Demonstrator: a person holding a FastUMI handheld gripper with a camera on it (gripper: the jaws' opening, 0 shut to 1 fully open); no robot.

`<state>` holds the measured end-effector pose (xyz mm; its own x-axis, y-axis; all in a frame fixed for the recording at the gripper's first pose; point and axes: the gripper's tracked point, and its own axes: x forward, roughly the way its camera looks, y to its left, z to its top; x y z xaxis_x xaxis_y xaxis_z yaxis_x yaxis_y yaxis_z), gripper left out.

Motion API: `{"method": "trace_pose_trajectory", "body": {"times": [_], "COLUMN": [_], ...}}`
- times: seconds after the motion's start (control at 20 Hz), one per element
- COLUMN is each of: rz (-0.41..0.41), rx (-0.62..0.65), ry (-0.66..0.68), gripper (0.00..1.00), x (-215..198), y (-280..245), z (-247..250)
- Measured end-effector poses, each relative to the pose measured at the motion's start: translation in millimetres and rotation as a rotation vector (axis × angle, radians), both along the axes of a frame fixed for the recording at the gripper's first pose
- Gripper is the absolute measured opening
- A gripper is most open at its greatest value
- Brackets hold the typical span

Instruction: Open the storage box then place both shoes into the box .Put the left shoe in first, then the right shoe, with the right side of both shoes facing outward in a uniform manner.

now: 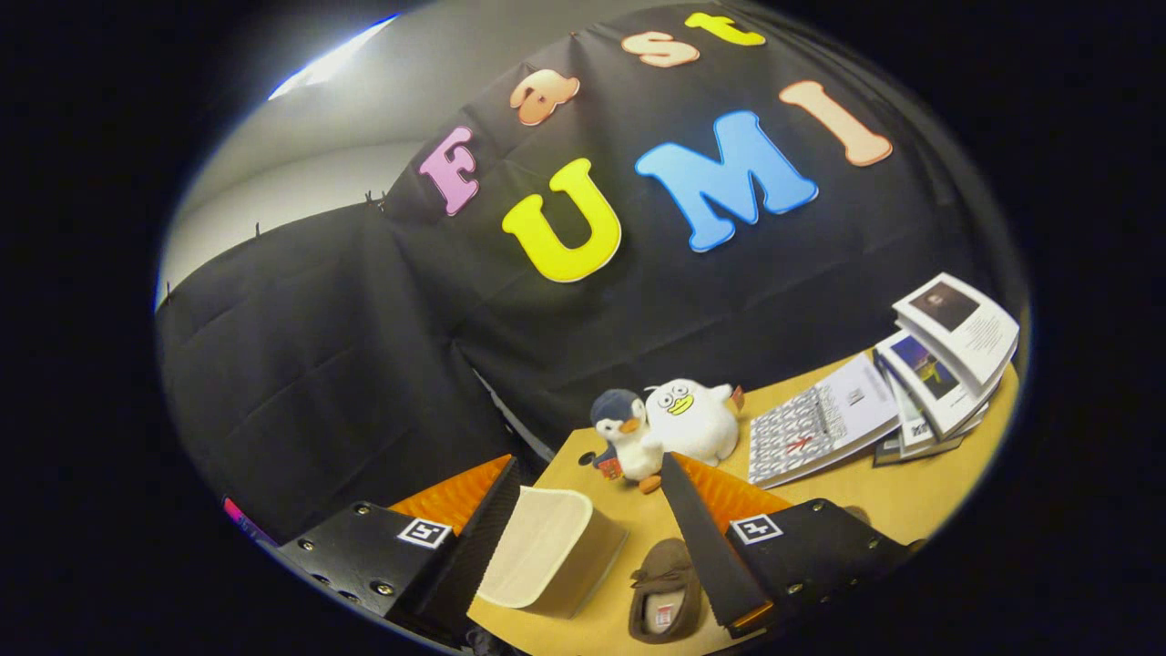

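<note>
Black two-finger gripper (583, 519) spread wide, gripping nothing, above wooden table (893, 497); cream lidded storage box (547, 560) and brown slipper shoe (665, 592) between fingers, plush penguins (669, 428) at 12 o'clock.

So the camera rides right on the hand-held gripper (583, 538) and looks forward along its two fingers, which sit spread apart at about 7 and 5 o'clock. It's held up above the table (911, 510) and tipped down at it, rolled a bit too (the table edge runs on a slant). The near table gets a close look: the storage box (551, 551) and a brown shoe (665, 592) sit between the fingers, with the plush toys (674, 424) just beyond and the books (902, 383) off around 3 o'clock.
</note>
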<state>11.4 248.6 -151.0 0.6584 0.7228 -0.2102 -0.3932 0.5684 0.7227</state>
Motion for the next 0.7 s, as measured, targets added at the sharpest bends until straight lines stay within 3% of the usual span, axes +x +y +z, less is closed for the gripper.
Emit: {"method": "trace_pose_trajectory", "body": {"times": [0.45, 0.7], "rz": [0.311, 0.415], "rx": [0.175, 0.225], "ry": [0.247, 0.405], "gripper": [0.97, 0.97], "x": [-42, -59], "y": [94, 127], "z": [-57, -104]}}
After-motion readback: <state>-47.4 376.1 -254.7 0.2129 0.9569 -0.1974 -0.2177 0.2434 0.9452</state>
